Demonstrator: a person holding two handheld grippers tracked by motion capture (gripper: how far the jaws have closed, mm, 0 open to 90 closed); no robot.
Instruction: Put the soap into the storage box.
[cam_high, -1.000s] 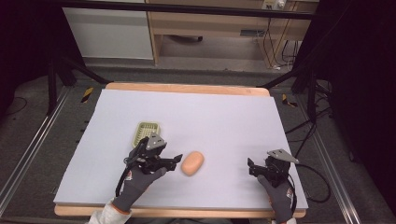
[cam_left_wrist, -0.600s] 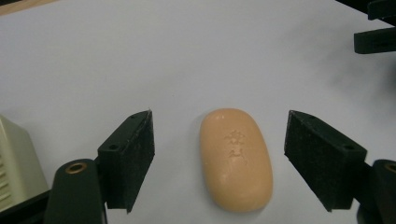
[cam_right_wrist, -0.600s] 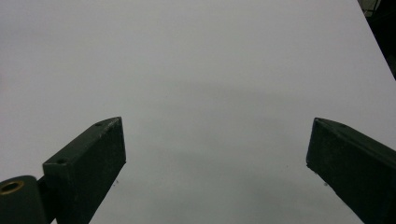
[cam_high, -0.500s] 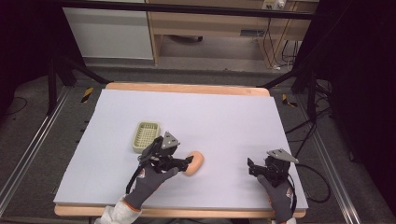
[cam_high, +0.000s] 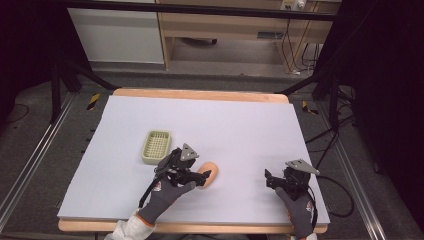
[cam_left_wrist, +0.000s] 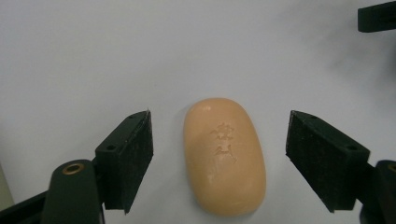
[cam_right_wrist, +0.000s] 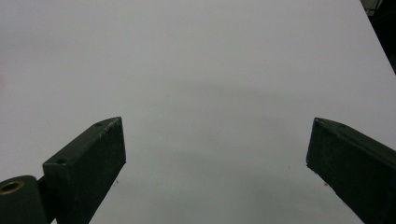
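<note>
Spanning nearly the whole frame of the high view, the pale sheet-covered table (cam_high: 240, 125) lies under both my grippers, its wooden edge showing at the far and near sides. Well to the right, my right gripper (cam_high: 281, 181) rests near the table's front edge, jaws spread wide over bare surface with nothing between them, apparently parked out of the way. Left of centre sits a small pale green slotted tray (cam_high: 156, 146), probably a soap dish, though the view is too coarse to be sure; it stands just beyond my left hand, handy as a likely destination. My left gripper (cam_left_wrist: 219, 158) is lowered over the peach-coloured soap bar (cam_left_wrist: 225, 154), jaws wide open, one pad on either long side, neither touching it. That straddle across the narrow width looks chosen for a firm, centred pinch. A faint embossed mark faces up on the bar.
</note>
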